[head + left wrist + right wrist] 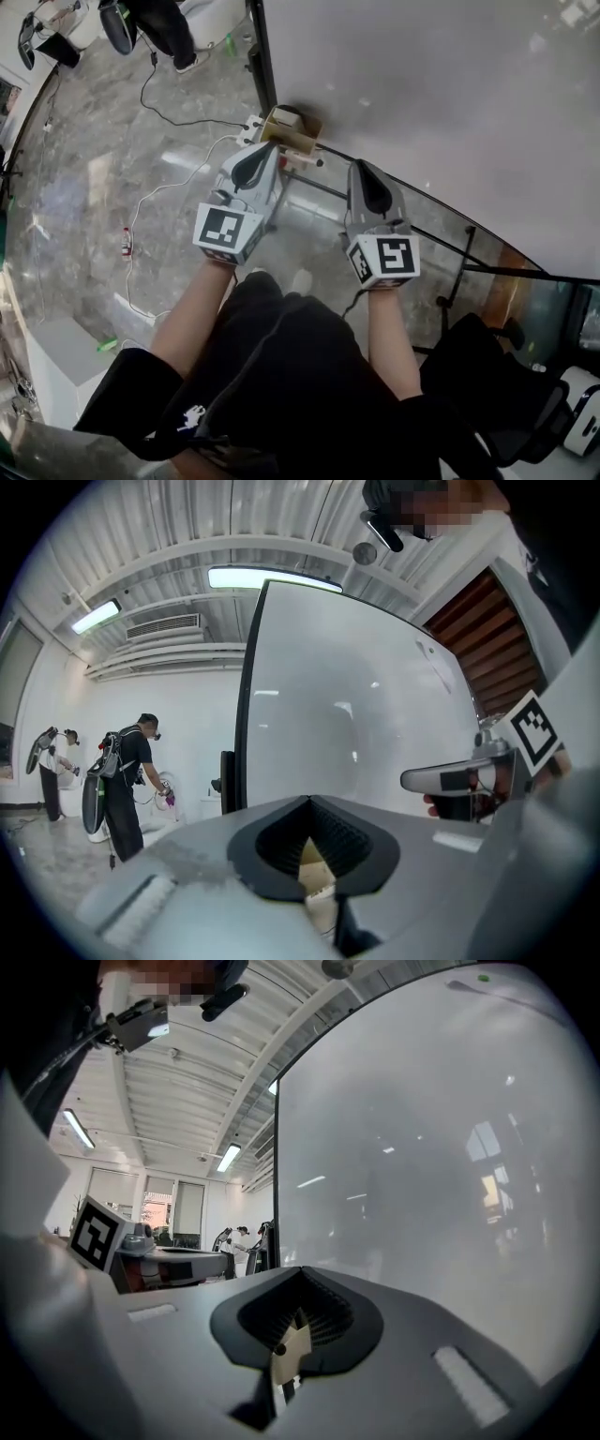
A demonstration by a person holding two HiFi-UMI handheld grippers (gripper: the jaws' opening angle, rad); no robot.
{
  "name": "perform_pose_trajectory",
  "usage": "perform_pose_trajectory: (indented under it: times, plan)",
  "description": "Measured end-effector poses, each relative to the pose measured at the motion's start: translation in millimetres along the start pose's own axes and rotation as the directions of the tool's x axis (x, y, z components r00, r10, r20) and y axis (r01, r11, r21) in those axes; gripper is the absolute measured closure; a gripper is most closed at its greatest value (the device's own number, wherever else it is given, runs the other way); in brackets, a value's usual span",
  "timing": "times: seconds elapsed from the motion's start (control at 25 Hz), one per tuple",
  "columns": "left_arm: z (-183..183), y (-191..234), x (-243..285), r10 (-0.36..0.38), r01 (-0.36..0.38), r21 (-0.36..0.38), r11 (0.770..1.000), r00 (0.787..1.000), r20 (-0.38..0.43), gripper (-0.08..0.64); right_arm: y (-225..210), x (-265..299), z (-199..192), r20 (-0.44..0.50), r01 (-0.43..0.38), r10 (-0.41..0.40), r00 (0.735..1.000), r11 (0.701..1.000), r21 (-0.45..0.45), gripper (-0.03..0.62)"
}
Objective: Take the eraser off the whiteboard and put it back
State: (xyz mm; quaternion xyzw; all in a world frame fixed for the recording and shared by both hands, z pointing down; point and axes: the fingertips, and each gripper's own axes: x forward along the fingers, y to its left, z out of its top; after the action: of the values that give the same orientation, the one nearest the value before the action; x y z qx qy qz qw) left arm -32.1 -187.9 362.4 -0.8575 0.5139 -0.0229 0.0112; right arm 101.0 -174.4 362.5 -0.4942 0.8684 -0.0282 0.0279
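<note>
The whiteboard point(422, 94) fills the upper right of the head view, with its dark left edge just ahead of both grippers. I cannot pick out an eraser on its surface point(356, 724) point(431, 1166). A tan wooden block point(289, 129) sits at the board's lower left corner and shows through both jaw notches. My left gripper point(272, 148) point(314, 850) points at that block, jaws together and empty. My right gripper point(362, 169) point(295, 1321) is held beside it, a little nearer me, jaws also together with nothing in them.
The board's black stand bars point(441, 239) run below the grippers. A white cable point(150, 202) trails over the shiny floor at the left. A black chair point(487, 375) stands at the lower right. People with backpacks point(127, 771) stand far back.
</note>
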Motion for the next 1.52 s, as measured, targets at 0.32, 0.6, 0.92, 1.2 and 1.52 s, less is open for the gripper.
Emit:
perform_pose_trajectory:
  times: [0.32,0.6,0.92,1.2,1.52]
  plan:
    - [-8,17,27,-0.015,0.015,0.032,0.999,1.0,-0.021,0.554,-7,43,13,0.022,0.003,-0.003,1.0,1.0,-0.011,0.583]
    - [-19,36,46,-0.033,0.035,0.068,0.997,0.999,-0.03,0.548,-3,65,18,0.022,0.026,-0.026,0.999,1.0,-0.016,0.583]
    - [-48,40,55,-0.054,0.059,0.048,0.997,0.994,-0.094,0.404,3,66,6,0.006,0.065,-0.065,0.998,0.998,-0.011,0.583]
    - [-66,39,63,-0.038,0.048,0.061,0.997,0.988,-0.151,0.268,0,59,0,0.001,0.098,-0.098,0.995,0.995,0.001,0.583]
    - [-71,36,77,-0.04,0.051,0.063,0.997,0.984,-0.174,0.218,-3,57,-1,-0.002,0.11,-0.11,0.994,0.994,0.005,0.583]
